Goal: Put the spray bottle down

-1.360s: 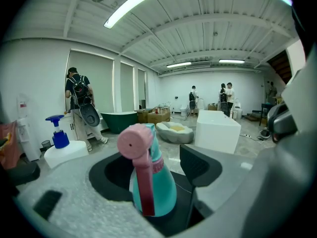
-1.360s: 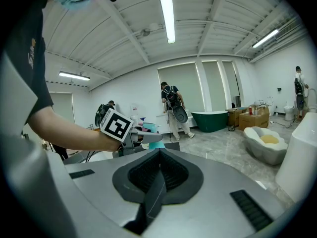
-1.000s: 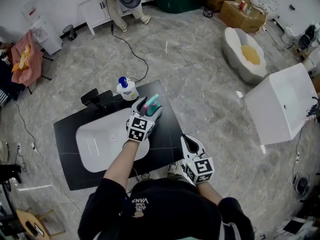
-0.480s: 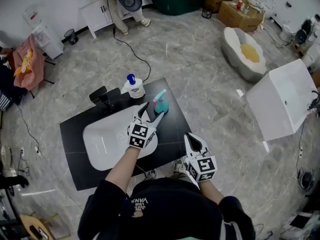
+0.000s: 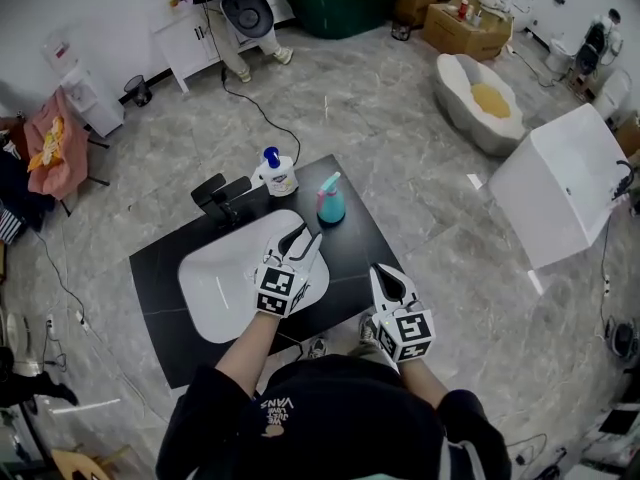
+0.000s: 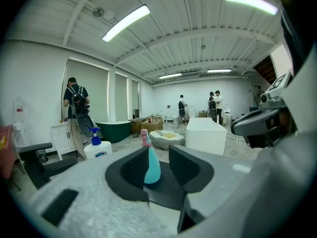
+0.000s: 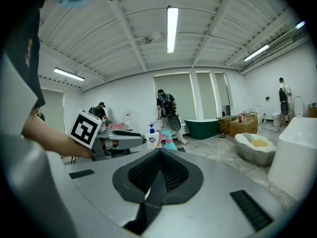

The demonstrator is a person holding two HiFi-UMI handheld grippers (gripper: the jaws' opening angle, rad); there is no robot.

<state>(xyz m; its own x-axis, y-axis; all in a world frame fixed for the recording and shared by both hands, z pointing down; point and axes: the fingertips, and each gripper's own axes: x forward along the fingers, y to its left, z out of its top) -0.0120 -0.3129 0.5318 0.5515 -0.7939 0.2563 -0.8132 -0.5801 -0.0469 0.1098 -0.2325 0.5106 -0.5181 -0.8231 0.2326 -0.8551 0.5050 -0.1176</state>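
The teal spray bottle [image 5: 330, 204] with a pink head stands upright on the black counter [image 5: 355, 258], behind the right end of the white basin [image 5: 215, 288]. My left gripper [image 5: 306, 236] hovers over the basin's right part, well short of the bottle. Its jaws are closing with nothing between them. In the left gripper view the bottle [image 6: 151, 165] shows far off through the gap of that gripper [image 6: 158, 152]. My right gripper [image 5: 381, 271] is shut and empty near the counter's front right edge; its pads meet [image 7: 159, 150] and the bottle [image 7: 170, 143] stands far beyond.
A white pump bottle [image 5: 277, 173] with a blue head stands behind the basin, next to a black faucet [image 5: 222, 196]. A white tub [image 5: 560, 193] sits on the floor at the right. A cable runs across the floor behind the counter. People stand at the far wall.
My left gripper let go of the spray bottle and drew back over the basin; the bottle now stands alone on the counter. The right gripper shifted only slightly.
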